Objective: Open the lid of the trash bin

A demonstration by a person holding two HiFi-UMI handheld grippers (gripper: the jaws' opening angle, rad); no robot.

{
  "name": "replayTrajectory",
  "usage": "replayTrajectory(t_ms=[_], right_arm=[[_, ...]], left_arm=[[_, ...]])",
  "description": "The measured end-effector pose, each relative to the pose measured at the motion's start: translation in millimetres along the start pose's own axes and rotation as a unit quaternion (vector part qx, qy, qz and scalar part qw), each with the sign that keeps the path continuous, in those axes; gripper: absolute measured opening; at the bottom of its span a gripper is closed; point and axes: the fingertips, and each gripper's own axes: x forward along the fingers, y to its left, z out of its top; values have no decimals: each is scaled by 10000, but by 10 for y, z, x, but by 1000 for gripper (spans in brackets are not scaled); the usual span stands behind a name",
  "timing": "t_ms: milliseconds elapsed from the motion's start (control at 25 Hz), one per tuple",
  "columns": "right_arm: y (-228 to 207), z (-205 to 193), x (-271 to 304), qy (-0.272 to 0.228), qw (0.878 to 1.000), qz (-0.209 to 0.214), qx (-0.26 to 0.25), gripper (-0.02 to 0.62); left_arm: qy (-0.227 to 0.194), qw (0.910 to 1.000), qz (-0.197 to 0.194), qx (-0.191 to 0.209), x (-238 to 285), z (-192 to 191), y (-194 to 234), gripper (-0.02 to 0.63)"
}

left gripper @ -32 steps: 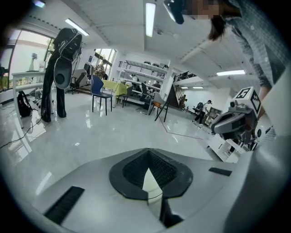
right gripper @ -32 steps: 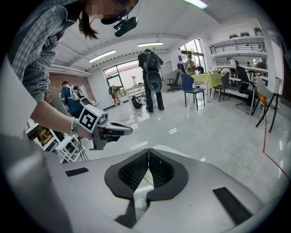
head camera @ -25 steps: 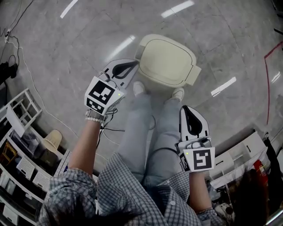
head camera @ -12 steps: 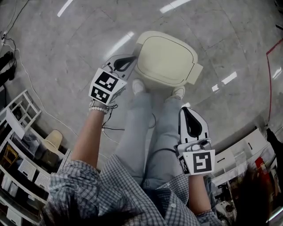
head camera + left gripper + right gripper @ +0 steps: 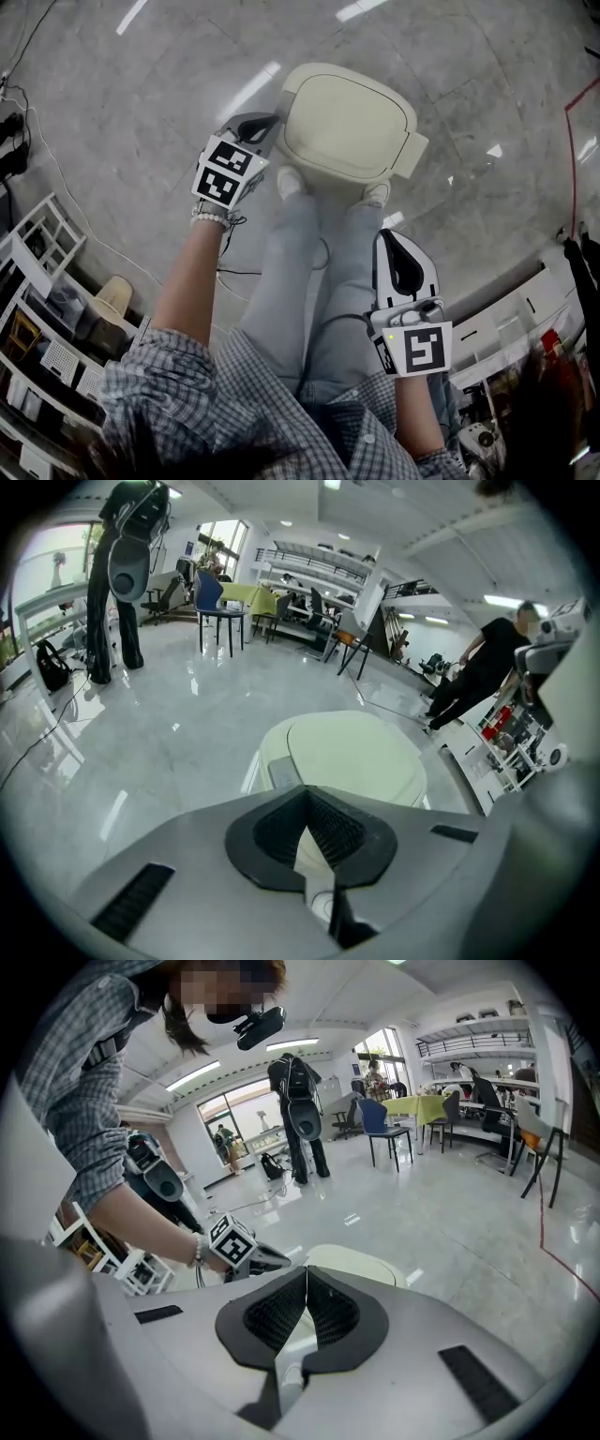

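Trash bin [image 5: 409, 156] stands on floor [image 5: 141, 84] at person's feet, lid [image 5: 345, 112] down. Left gripper [image 5: 266, 121], jaws together, empty, just beside lid's left edge. Right gripper [image 5: 393, 236], also closed and empty, by leg. Risk: closed jaws skid off smooth lid.

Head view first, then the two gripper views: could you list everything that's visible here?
trash bin: one, cream, on the floor before the feet, lid down
floor: one, glossy grey
cables: several, black and white, floor at far left
shelves: white, lower left
red line: one, on the floor at right
blue chair: one, far hall
bystander: one, in black, far right
shoes: two, white, at the bin's near side
left gripper: one, grey, jaws together, by the bin's left edge
right gripper: one, grey, jaws together, beside the right leg
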Motion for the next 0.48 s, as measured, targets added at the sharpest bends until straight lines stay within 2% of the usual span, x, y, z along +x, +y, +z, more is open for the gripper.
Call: replayTrajectory(t_ms=[240,480], right_arm=[[-38,-13,16,31,10000,-12,44,20],[-20,24,24,31,10000,5,61,20]], left_arm=[[449,9989,-46,-92,164,-140,32,5],[553,9981,6,-276,167,-177,80,5]])
